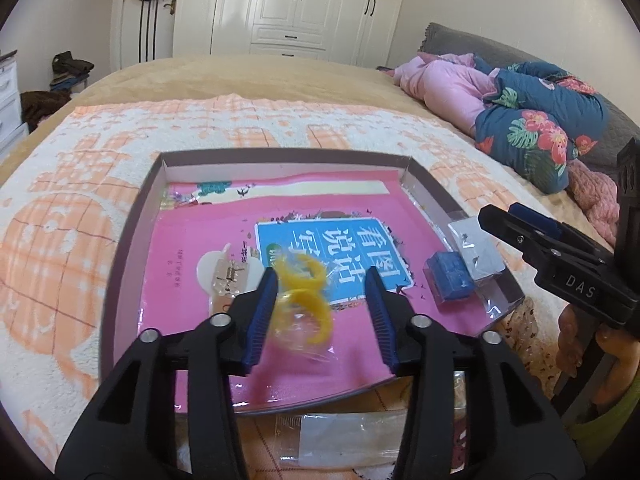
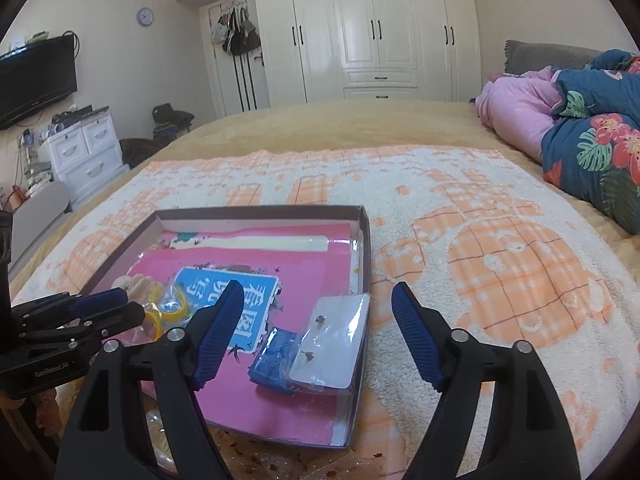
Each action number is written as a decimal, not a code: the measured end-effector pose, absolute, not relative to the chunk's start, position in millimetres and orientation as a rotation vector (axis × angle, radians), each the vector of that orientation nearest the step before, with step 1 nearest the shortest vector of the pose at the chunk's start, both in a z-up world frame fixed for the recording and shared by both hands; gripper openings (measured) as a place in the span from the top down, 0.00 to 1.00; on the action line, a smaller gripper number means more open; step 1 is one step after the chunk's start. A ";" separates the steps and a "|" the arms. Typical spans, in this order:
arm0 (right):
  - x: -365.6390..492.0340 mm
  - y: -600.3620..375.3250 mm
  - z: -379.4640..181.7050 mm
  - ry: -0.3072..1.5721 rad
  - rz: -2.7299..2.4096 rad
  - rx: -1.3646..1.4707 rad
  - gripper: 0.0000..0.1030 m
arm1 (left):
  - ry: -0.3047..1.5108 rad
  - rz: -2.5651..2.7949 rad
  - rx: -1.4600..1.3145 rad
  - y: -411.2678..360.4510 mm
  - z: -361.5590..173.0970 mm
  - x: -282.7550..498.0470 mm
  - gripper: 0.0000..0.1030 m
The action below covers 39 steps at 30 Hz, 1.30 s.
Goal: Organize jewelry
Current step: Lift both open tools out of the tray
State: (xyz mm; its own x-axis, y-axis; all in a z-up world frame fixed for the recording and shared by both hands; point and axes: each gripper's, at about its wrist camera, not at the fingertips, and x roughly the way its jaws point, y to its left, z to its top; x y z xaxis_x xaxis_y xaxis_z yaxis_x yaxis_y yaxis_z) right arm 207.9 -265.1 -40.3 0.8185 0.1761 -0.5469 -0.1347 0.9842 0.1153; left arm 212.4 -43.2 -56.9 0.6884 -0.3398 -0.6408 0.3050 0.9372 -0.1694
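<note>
The left claw (image 1: 322,312) hangs spread over the bagged yellow rings (image 1: 306,304) in the tray (image 1: 132,248), seemingly mid-placement, while the right claw (image 2: 316,332), also spread, likely goes next for the earring card (image 2: 332,344).

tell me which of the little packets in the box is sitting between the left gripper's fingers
The clear bag of yellow rings. It lies between the open fingers of the left gripper, while the blue packet and the earring card lie off by the box's right wall.

Both grippers (image 1: 322,308) (image 2: 316,336) wide apart
</note>
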 end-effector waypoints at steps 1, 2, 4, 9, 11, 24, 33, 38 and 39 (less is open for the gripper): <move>206.6 -266.2 -39.0 0.581 0.165 0.078 0.25 | 0.719 -0.357 -0.051 -42.1 -54.6 211.4 0.54; 204.9 -267.1 -37.6 0.571 0.169 0.083 0.23 | 0.714 -0.355 -0.051 -41.8 -52.8 210.6 0.52; 201.6 -267.2 -35.2 0.551 0.166 0.083 0.20 | 0.706 -0.345 -0.054 -39.3 -50.2 209.3 0.45; 194.3 -265.3 -28.4 0.503 0.167 0.076 0.15 | 0.683 -0.323 -0.076 -32.2 -43.2 204.9 0.33; 190.7 -264.0 -25.9 0.479 0.161 0.069 0.10 | 0.663 -0.309 -0.080 -30.0 -38.7 201.9 0.25; 166.3 -259.7 -5.9 0.355 0.154 0.030 0.07 | 0.538 -0.258 -0.118 -14.8 -10.0 178.2 0.11; 143.9 -263.7 7.7 0.293 0.146 0.023 0.06 | 0.460 -0.275 -0.123 -12.2 9.1 156.5 0.11; 128.8 -263.9 16.2 0.265 0.144 0.002 0.06 | 0.429 -0.276 -0.121 -10.6 17.8 146.1 0.11; 127.3 -263.9 17.0 0.263 0.144 0.000 0.06 | 0.423 -0.276 -0.122 -10.2 19.4 144.2 0.11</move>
State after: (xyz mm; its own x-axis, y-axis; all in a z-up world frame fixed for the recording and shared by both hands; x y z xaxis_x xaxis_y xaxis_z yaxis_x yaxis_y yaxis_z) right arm 127.3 -263.9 17.0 0.9555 0.1416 -0.2589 -0.1415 0.9898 0.0190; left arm 144.2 -10.2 19.4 0.8754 -0.2888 -0.3876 0.2382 0.9555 -0.1738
